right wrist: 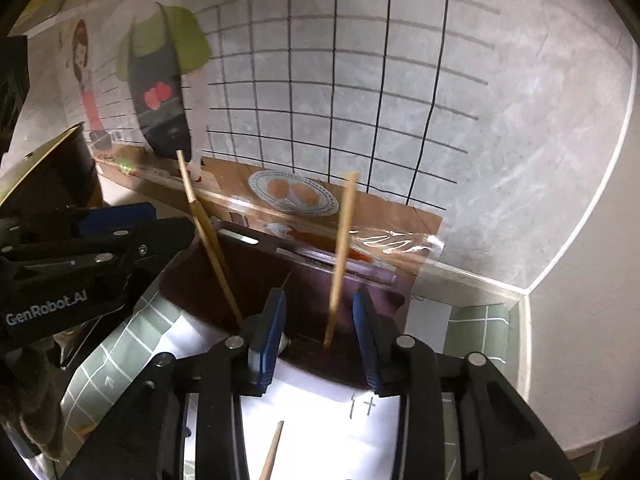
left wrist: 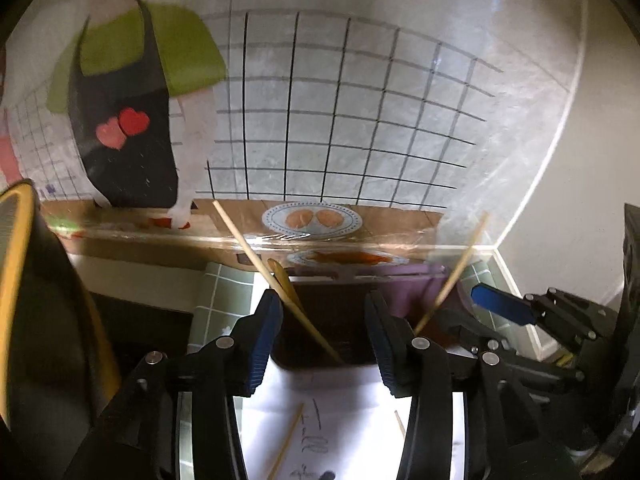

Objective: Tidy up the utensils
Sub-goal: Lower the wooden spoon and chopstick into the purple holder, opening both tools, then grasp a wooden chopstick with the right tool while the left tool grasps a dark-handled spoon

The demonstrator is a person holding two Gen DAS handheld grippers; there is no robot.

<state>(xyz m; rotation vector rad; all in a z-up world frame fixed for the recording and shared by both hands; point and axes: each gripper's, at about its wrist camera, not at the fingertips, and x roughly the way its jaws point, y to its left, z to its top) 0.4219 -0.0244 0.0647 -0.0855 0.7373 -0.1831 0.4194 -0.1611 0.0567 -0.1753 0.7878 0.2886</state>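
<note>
A dark purple utensil holder (left wrist: 324,320) (right wrist: 248,276) stands against the wall. A wooden chopstick (left wrist: 256,260) (right wrist: 208,236) and a wooden spoon handle (left wrist: 285,282) lean in it at the left. A second chopstick (left wrist: 452,276) (right wrist: 340,256) leans at the right. My left gripper (left wrist: 324,328) is open, its fingers either side of the holder's front, holding nothing. My right gripper (right wrist: 318,332) is open above the holder, the second chopstick standing loose between its fingers. Another chopstick (left wrist: 286,440) (right wrist: 272,450) lies on white paper (left wrist: 344,420) (right wrist: 320,408) below.
A plastic-covered kitchen poster (left wrist: 340,120) (right wrist: 360,100) backs the holder. Green tiled mat (left wrist: 224,292) (right wrist: 132,340) covers the table. A black and yellow object (left wrist: 40,300) (right wrist: 52,168) stands at the left. Each gripper shows in the other's view, the right (left wrist: 540,316) and the left (right wrist: 92,248).
</note>
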